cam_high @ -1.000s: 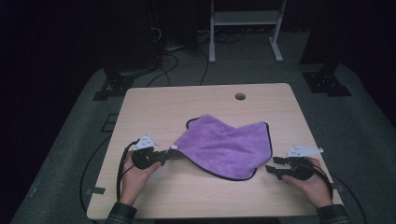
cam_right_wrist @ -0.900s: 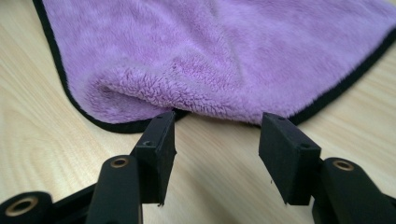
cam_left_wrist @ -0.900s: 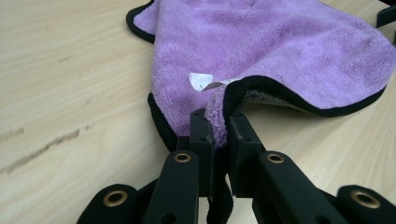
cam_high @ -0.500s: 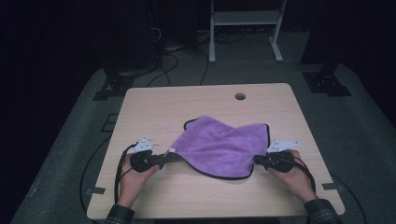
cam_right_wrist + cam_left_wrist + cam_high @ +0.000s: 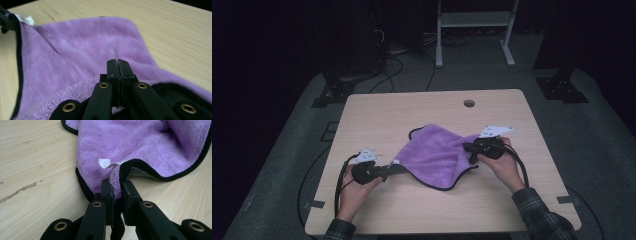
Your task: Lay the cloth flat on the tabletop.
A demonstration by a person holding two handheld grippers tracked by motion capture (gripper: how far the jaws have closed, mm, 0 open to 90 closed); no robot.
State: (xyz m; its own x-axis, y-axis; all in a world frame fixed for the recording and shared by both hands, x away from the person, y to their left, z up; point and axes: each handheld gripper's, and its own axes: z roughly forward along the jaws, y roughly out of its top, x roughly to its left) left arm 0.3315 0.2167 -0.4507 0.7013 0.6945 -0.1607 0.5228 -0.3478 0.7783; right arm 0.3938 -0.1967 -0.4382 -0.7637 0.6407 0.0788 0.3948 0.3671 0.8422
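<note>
Right claw (image 5: 470, 148) has just been closing and now pinches the purple towel's (image 5: 434, 155) right corner, carried inward over the cloth since a second ago. Left claw (image 5: 116, 191) clamps the tagged left corner on the bench (image 5: 412, 110): a fold looks under way.

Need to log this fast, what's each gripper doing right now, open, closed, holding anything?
Left gripper: closed on a corner of the purple cloth.
Right gripper: closed on another part of the cloth's edge, folding it over.
</note>
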